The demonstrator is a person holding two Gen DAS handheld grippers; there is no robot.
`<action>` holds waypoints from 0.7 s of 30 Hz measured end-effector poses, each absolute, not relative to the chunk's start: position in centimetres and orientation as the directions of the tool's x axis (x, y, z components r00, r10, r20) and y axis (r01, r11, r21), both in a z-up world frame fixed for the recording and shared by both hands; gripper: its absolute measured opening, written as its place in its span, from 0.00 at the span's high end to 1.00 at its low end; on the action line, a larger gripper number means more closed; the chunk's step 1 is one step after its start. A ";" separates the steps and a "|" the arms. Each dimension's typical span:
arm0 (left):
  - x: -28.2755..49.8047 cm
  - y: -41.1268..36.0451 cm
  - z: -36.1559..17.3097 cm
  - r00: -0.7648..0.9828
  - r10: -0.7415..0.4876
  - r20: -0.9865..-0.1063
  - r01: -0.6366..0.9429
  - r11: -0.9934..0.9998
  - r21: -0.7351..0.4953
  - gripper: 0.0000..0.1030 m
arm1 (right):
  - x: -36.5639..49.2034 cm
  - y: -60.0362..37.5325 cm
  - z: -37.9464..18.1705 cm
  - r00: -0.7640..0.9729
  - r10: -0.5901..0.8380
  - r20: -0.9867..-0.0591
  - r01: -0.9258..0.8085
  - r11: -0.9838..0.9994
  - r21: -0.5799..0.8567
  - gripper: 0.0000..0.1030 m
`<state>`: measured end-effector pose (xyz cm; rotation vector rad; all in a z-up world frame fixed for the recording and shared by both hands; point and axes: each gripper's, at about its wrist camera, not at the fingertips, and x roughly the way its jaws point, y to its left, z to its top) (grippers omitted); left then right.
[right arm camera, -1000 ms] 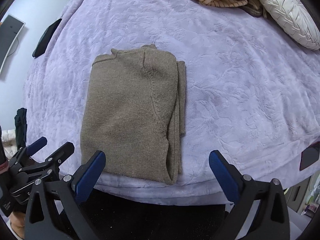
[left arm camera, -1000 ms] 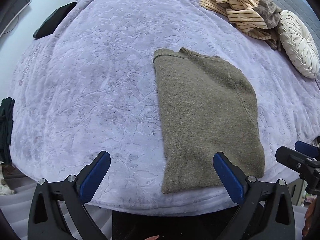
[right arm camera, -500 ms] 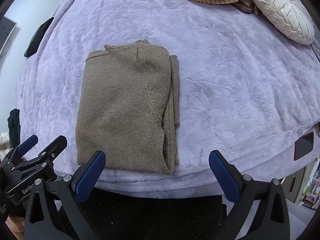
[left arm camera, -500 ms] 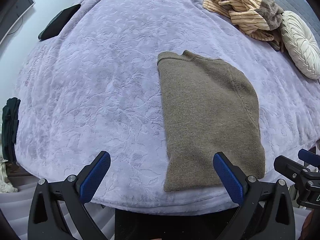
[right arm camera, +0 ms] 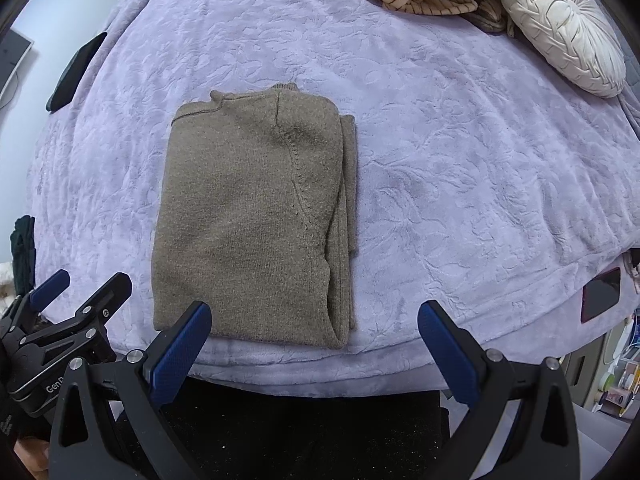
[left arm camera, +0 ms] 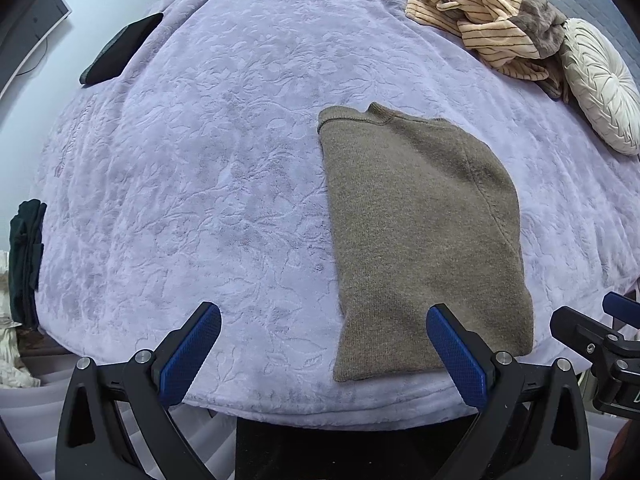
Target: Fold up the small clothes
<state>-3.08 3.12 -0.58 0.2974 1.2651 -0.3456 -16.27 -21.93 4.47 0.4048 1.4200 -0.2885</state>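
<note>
An olive-brown knit sweater (left arm camera: 420,236) lies folded lengthwise on the lilac bedspread (left arm camera: 208,168), its hem near the front edge; it also shows in the right wrist view (right arm camera: 248,224). My left gripper (left arm camera: 322,354) is open and empty, held back off the front edge, left of the sweater's hem. My right gripper (right arm camera: 314,350) is open and empty, just in front of the hem's right corner. Each gripper shows at the edge of the other's view, the right one (left arm camera: 600,344) and the left one (right arm camera: 64,320).
A heap of striped tan clothes (left arm camera: 484,20) and a round cream cushion (left arm camera: 600,84) lie at the far right of the bed. A dark flat object (left arm camera: 120,50) lies at the far left edge. Dark clothing (left arm camera: 26,256) hangs at the left.
Both grippers have drawn back and up a little from the bed; the sweater looks smaller and farther. The sweater has not moved. Both grippers stay open.
</note>
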 end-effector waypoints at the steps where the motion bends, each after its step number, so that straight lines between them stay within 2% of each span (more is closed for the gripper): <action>1: -3.1 3.1 -0.6 0.263 -0.089 -0.961 0.412 0.911 0.028 0.00 | -16.3 -21.9 4.5 0.133 0.044 -0.990 0.428 0.899 0.098 0.00; 21: -2.9 2.7 -0.3 0.262 -0.100 -0.960 0.409 0.912 0.016 0.00 | -15.7 -21.5 4.9 0.120 0.010 -0.993 0.416 0.907 0.059 0.00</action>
